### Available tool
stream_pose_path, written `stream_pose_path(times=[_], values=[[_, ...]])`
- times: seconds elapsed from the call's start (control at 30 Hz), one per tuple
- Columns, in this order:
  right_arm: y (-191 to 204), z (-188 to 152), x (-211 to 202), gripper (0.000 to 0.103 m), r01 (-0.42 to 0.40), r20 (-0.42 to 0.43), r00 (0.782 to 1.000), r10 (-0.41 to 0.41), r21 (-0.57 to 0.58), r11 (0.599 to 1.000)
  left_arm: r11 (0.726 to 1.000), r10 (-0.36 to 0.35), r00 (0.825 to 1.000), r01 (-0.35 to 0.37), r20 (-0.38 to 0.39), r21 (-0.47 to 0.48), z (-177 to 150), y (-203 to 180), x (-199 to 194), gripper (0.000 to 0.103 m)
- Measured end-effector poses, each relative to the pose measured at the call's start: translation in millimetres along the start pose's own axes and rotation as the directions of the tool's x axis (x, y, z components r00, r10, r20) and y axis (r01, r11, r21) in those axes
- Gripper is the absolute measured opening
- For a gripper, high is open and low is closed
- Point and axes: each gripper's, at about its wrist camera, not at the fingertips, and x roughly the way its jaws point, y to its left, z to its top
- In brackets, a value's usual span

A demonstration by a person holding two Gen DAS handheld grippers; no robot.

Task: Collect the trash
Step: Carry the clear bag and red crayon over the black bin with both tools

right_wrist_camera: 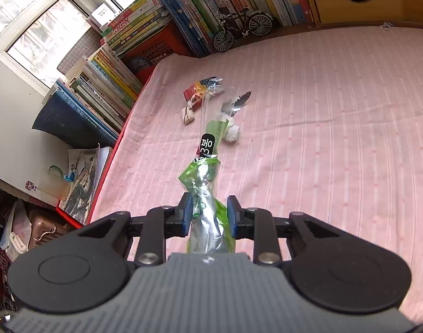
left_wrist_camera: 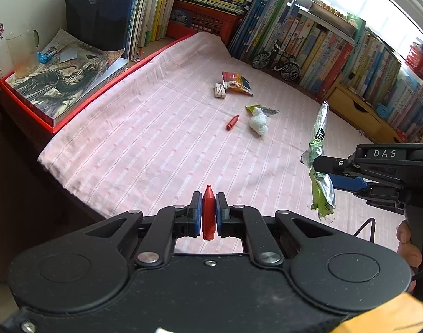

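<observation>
My left gripper [left_wrist_camera: 208, 197] is shut on a small red bottle-shaped piece [left_wrist_camera: 208, 213], held above the near edge of the pink striped cloth [left_wrist_camera: 156, 138]. At the right, my right gripper [left_wrist_camera: 322, 170] [right_wrist_camera: 210, 198] is shut on a long green and silver wrapper [left_wrist_camera: 319, 149] [right_wrist_camera: 203, 172] that hangs in the air. On the cloth lie another red piece [left_wrist_camera: 232, 122], a crumpled white tissue [left_wrist_camera: 258, 122] [right_wrist_camera: 232, 133] on a silver-green wrapper [left_wrist_camera: 262, 109], a colourful snack packet [left_wrist_camera: 236, 83] [right_wrist_camera: 200, 88] and a small beige folded packet [left_wrist_camera: 219, 90] [right_wrist_camera: 188, 115].
Rows of books [left_wrist_camera: 308, 36] line the back and right. A red basket [left_wrist_camera: 206, 19], a model bicycle [left_wrist_camera: 276, 62] and a yellow drawer unit [left_wrist_camera: 353, 108] stand at the cloth's far edge. A glass cup [left_wrist_camera: 21, 50] sits on a magazine [left_wrist_camera: 64, 77] at the left. A hand [left_wrist_camera: 408, 247] holds the right gripper's handle.
</observation>
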Motion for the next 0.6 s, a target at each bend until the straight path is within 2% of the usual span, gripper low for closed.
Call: stream_pose_path(times=[0.2,0.33,0.43,0.6], values=[[26,-74,-42,0.032,0.042,0.033,0.999,-0.043,0.034,0.999,0.998,-0.059,0.997,0.06,-0.041,0.03,-40,32,-32,0.009],[40,-112,-63,0.032,0.072,0.043,0.997,-0.07,-0.032,0.997,0.996,-0.08,0.995,0.082,-0.053,0.041,-64,41,-48,0.009],[40,-132,-69,0.032,0.07,0.021,0.997,-0.069,-0.028,0.997,0.996,-0.081,0.995,0.083,-0.058,0.027,-78,44,-55,0.009],[41,-161,-76,0.032,0.063,-0.009,0.998,-0.064,-0.093,0.994,0.999,-0.052,0.997,0.052,-0.059,-0.006,-100,46,-64,0.009]])
